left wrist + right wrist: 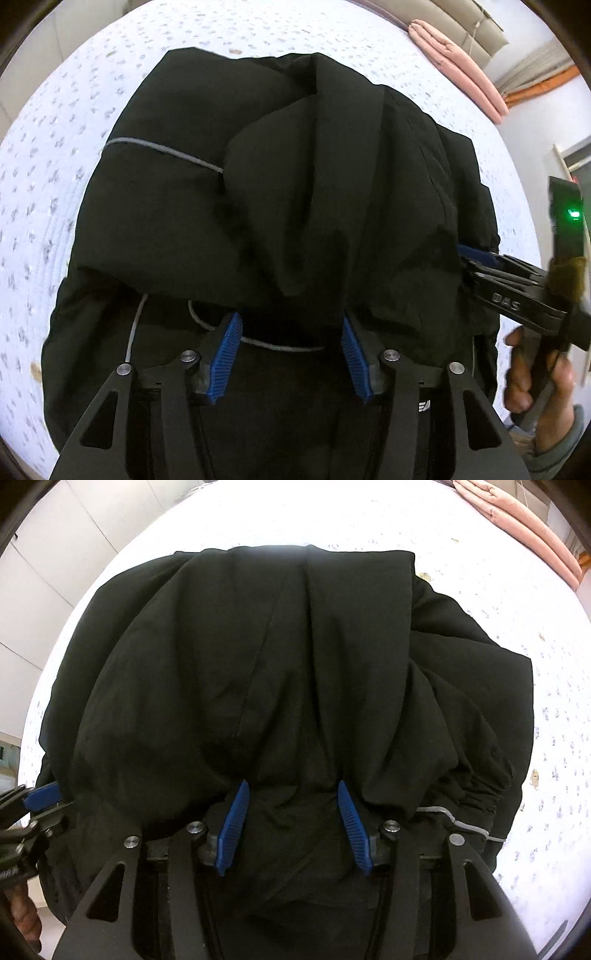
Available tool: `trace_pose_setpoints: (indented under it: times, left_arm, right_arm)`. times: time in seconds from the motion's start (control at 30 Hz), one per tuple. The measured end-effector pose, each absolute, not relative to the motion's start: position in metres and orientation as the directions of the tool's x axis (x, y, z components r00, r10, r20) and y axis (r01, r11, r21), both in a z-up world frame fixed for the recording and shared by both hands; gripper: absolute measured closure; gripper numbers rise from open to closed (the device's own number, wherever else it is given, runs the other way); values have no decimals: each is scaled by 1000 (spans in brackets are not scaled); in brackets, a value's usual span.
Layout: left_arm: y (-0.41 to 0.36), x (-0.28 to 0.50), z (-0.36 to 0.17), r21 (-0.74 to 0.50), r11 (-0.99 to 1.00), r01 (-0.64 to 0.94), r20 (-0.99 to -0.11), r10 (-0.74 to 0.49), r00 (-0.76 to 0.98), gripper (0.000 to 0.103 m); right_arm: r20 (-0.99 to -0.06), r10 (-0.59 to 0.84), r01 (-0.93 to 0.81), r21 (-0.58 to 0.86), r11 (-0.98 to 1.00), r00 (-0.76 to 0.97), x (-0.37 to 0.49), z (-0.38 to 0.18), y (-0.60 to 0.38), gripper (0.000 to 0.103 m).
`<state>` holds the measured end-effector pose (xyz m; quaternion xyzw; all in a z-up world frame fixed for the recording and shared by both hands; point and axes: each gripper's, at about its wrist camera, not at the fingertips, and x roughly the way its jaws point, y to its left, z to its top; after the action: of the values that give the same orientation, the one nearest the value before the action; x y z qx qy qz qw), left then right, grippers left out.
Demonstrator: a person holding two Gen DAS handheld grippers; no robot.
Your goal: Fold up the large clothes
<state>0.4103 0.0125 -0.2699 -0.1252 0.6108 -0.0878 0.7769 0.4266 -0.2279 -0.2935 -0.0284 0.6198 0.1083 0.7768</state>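
Observation:
A large black jacket [258, 184] with thin grey piping lies bunched and partly folded on the white patterned bed [55, 184]. It also fills the right wrist view [258, 664]. My left gripper [291, 325] is open, its blue pads [231, 354] straddling a fold at the jacket's near edge. My right gripper [291, 794] is open too, its blue pads [232, 827] either side of a fold of black cloth. The right gripper also shows in the left wrist view [476, 258] at the jacket's right edge. The left gripper shows in the right wrist view [40, 795] at the left edge.
A folded pink blanket [458, 62] lies at the bed's far right corner, also in the right wrist view [517, 517]. A beige headboard [461, 22] stands behind it. White cupboard doors [44, 554] stand to the left. Bare bedspread [535, 590] surrounds the jacket.

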Motion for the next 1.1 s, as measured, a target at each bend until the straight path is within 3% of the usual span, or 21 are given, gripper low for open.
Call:
trace_pose_setpoints:
  times: [0.3, 0.53, 0.8, 0.9, 1.1]
  left_arm:
    - [24, 389, -249, -323, 945, 45, -899, -321, 297, 47]
    - [83, 346, -232, -269, 963, 30, -910, -264, 319, 48]
    - [163, 290, -253, -263, 963, -66, -925, -232, 301, 48]
    - [178, 273, -256, -255, 965, -65, -928, -225, 297, 48]
    - [196, 236, -265, -280, 960, -13, -924, -266, 276, 48]
  right_arm:
    - [-932, 266, -168, 230, 959, 245, 389, -240, -188, 49]
    - [-963, 145, -110, 122, 986, 226, 384, -300, -152, 50]
    - [-934, 188, -80, 172, 982, 302, 364, -268, -177, 49]
    - [-914, 205, -48, 201, 978, 349, 332, -250, -190, 43]
    - [-927, 154, 35, 176, 984, 343, 262, -245, -225, 43]
